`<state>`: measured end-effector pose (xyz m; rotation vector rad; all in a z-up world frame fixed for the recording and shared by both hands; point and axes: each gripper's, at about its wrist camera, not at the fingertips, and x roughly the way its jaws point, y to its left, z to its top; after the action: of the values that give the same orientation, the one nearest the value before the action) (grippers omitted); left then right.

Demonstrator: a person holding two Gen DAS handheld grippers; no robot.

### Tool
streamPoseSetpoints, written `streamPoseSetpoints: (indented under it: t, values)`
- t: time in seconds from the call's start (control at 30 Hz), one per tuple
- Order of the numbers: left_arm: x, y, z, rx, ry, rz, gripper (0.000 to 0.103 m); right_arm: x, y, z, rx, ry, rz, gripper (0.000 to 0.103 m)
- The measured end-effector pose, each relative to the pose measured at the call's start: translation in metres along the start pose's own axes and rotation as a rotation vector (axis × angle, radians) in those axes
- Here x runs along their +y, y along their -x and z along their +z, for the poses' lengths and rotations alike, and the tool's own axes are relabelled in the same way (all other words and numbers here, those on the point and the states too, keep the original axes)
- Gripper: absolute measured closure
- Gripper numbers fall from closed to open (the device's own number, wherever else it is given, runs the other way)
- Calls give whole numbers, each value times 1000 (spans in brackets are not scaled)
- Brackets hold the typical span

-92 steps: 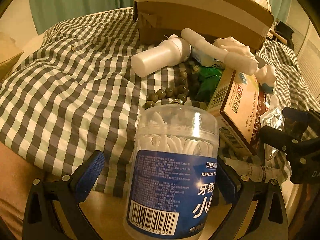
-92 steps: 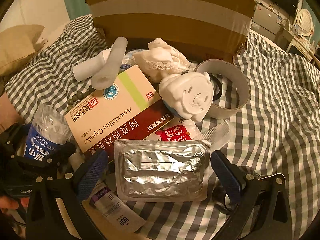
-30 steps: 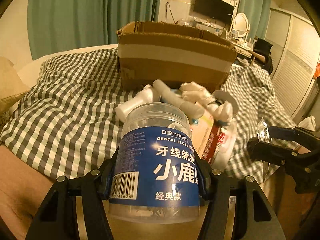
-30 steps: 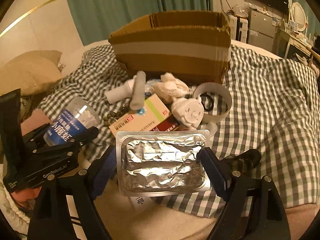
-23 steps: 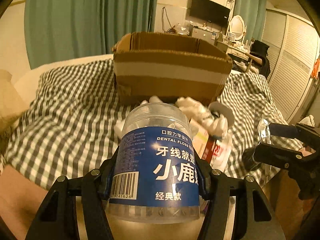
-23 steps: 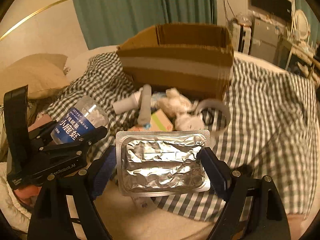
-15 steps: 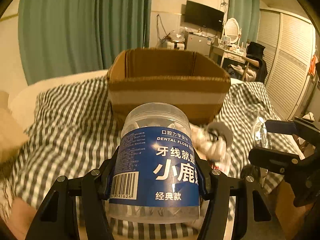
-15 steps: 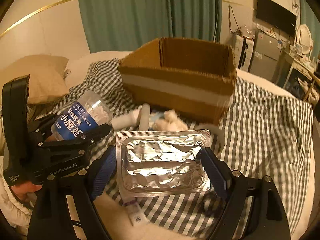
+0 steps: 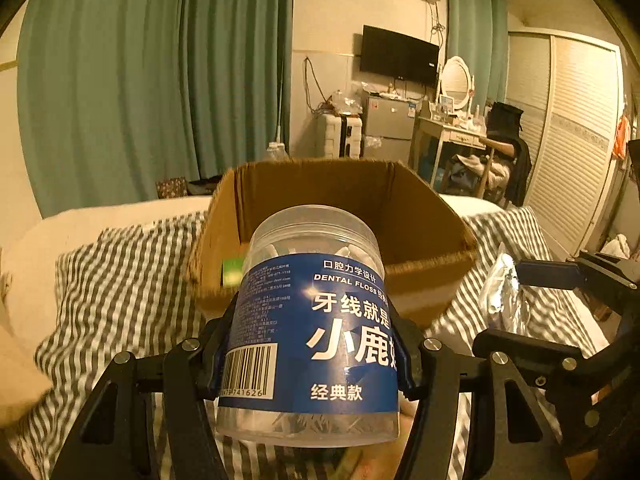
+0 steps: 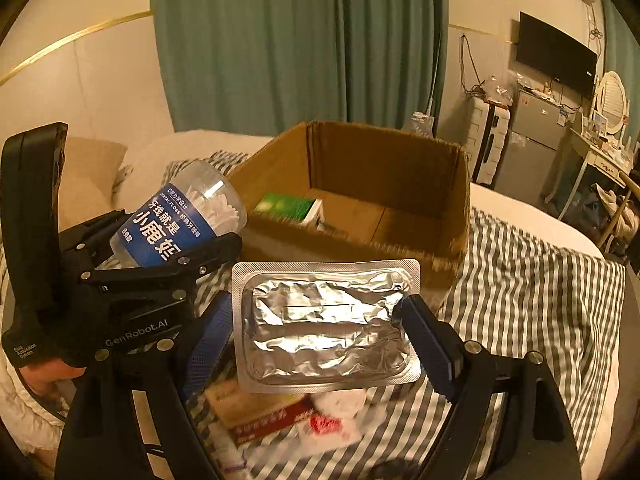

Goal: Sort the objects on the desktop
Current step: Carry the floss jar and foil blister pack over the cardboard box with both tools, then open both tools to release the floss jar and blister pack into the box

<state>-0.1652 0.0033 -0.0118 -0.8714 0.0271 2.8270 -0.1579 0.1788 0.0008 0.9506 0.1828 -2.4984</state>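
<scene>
My left gripper is shut on a clear dental floss jar with a blue label, held up in front of an open cardboard box. The jar also shows in the right wrist view, left of the box. My right gripper is shut on a silver foil blister pack, held above the bed just before the box's near wall. The pack shows edge-on in the left wrist view. A green packet lies inside the box.
The box stands on a checked cloth over the bed. Below my right gripper lie a red-and-tan medicine box and a white item. A pillow is at the left. Green curtains, a TV and a fridge stand behind.
Both grippers have risen and moved toward the box with their loads, so its open inside now shows. The desktop pile has dropped below view.
</scene>
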Motion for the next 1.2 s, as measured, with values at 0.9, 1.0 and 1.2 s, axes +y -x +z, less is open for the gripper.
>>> streamPoseSetpoints:
  t: [0.9,1.0,1.2]
  values:
    - [20,-148,59,62,74,8,40,-79,-115,70,16,-87,-29,18]
    - [19,-151,63,90,83,9,37,-79,-118,71,9,-100,3,17]
    - [22,-139,66,61,83,41,8,-77,-106,71,-27,-124,6,14]
